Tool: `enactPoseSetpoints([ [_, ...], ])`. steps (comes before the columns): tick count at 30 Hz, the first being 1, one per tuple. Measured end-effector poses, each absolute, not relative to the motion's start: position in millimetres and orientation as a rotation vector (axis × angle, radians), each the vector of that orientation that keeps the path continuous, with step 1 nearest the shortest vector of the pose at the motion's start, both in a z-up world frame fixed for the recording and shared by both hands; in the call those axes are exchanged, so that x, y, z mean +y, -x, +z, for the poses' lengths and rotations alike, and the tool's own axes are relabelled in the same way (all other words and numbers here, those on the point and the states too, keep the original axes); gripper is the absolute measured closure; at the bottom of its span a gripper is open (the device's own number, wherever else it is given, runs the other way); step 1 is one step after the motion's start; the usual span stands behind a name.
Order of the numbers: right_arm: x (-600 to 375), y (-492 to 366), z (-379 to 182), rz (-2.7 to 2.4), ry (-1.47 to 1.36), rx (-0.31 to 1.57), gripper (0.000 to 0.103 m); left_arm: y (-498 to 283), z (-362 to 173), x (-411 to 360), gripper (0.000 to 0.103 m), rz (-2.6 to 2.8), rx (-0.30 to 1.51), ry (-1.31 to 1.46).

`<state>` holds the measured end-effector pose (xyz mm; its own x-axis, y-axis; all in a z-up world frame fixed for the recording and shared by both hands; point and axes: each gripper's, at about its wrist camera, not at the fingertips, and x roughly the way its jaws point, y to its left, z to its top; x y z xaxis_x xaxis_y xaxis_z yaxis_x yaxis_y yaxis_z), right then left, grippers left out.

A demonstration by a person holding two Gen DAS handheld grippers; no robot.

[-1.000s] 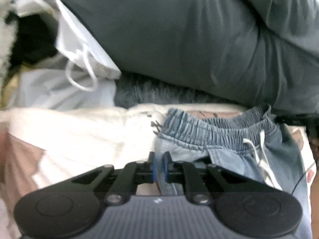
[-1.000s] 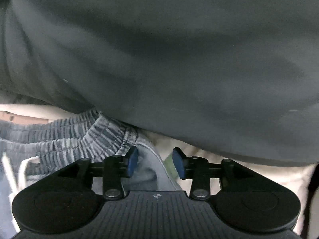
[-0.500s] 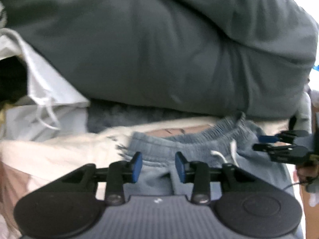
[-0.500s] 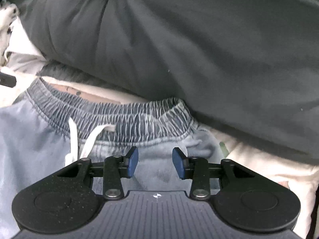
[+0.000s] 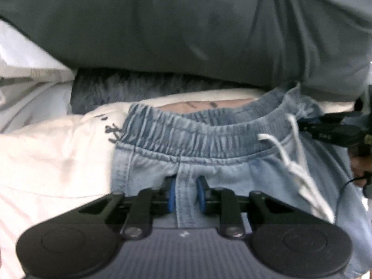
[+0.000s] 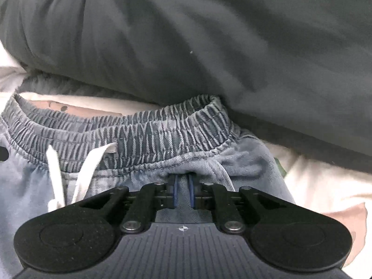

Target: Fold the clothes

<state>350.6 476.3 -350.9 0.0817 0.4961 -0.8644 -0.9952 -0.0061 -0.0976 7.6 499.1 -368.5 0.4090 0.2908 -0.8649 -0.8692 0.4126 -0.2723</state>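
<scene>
Light blue jeans [image 5: 209, 137] with an elastic waistband and a white drawstring [image 5: 290, 162] lie flat on a cream sheet [image 5: 58, 158]. My left gripper [image 5: 186, 194] sits just below the waistband, left of the drawstring. Its jaws are closing, and the blue pads [image 5: 171, 195] pinch a raised seam fold of denim. In the right wrist view, my right gripper [image 6: 183, 193] is under the waistband [image 6: 162, 130], right of the drawstring [image 6: 54, 169]. Its jaws are closing too, nearly together on a small pinch of denim. The right gripper [image 5: 304, 125] also shows at the right edge of the left wrist view.
A big dark grey cushion [image 5: 186, 23] bulges over the far side, right behind the waistband. Grey furry fabric [image 5: 104, 88] lies under it. White paper or plastic [image 5: 23, 69] is piled at the far left. A hand [image 5: 358, 165] holds the right gripper.
Both grippers came down onto the jeans just below the waistband. The left went from shut to open and now pinches a fold. The right went from open to nearly together on denim.
</scene>
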Motion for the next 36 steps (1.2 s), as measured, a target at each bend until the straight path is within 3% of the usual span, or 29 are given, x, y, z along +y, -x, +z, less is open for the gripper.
enactPoseSetpoints([
  [4, 479.0, -356.7, -345.8, 1.365, 0.903, 0.765, 0.087, -9.6, -364.8, 498.7, 0.083, 0.867, 0.846, 0.808],
  [10, 458.7, -357.4, -311.7, 1.394, 0.898, 0.726, 0.086, 11.4, -336.9, 496.0, 0.085, 0.851, 0.772, 0.823],
  [14, 452.5, -350.8, -294.4, 1.472, 0.813, 0.7, 0.072, 2.8, -326.2, 500.1, 0.085, 0.829, 0.723, 0.793],
  [21, 474.8, -339.3, -326.2, 1.456, 0.844, 0.683, 0.072, -40.7, -337.6, 504.1, 0.085, 0.735, 0.764, 0.74],
  [23, 480.9, -339.5, -333.7, 1.452, 0.852, 0.695, 0.072, -47.7, -349.1, 505.5, 0.087, 0.744, 0.793, 0.743],
  [26, 488.0, -340.3, -344.8, 1.452, 0.871, 0.713, 0.072, -52.2, -362.5, 504.2, 0.099, 0.773, 0.837, 0.708],
  [32, 494.4, -343.0, -356.2, 1.446, 0.836, 0.756, 0.071, -62.8, -355.3, 499.4, 0.1, 0.812, 0.909, 0.671],
  [35, 490.0, -342.2, -343.8, 1.425, 0.823, 0.77, 0.07, -64.9, -335.5, 489.5, 0.09, 0.822, 0.94, 0.622],
  [36, 484.3, -344.4, -332.1, 1.422, 0.775, 0.791, 0.069, -62.0, -328.9, 485.2, 0.079, 0.825, 0.928, 0.611],
])
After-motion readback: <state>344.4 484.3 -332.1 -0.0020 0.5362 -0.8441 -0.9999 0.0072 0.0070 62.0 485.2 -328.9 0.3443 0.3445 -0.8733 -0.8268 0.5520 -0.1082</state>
